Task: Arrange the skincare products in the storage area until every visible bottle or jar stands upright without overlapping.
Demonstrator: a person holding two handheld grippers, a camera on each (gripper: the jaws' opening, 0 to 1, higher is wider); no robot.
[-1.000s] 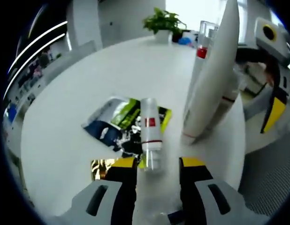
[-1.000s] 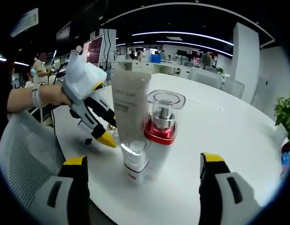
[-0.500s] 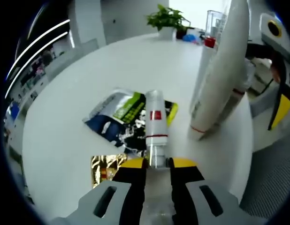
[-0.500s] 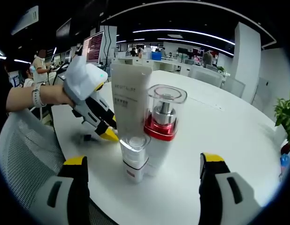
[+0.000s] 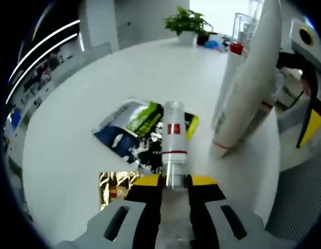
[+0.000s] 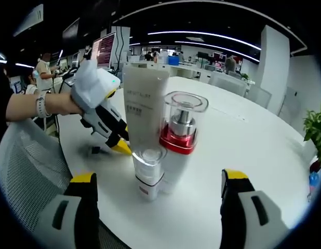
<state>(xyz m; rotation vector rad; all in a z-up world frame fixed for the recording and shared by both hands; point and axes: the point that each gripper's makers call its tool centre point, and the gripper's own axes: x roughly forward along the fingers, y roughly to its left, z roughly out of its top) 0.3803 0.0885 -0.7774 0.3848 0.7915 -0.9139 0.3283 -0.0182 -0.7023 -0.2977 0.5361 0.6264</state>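
- White round table (image 5: 88,98) carries everything.
- Left gripper (image 5: 171,181), bottom centre, clamps the lying slim bottle (image 5: 174,140) by its clear cap.
- Right gripper (image 6: 156,187) gapes before the upright tube (image 6: 144,109).

White round table (image 5: 88,93); white lying bottle (image 5: 174,140) with a red square label and thin red band; white upright tube (image 6: 145,111); clear-capped jar (image 6: 182,124) on a red base; sachets (image 5: 134,129) printed blue, green, black; gold foil packet (image 5: 112,182); yellow-tipped jaws.
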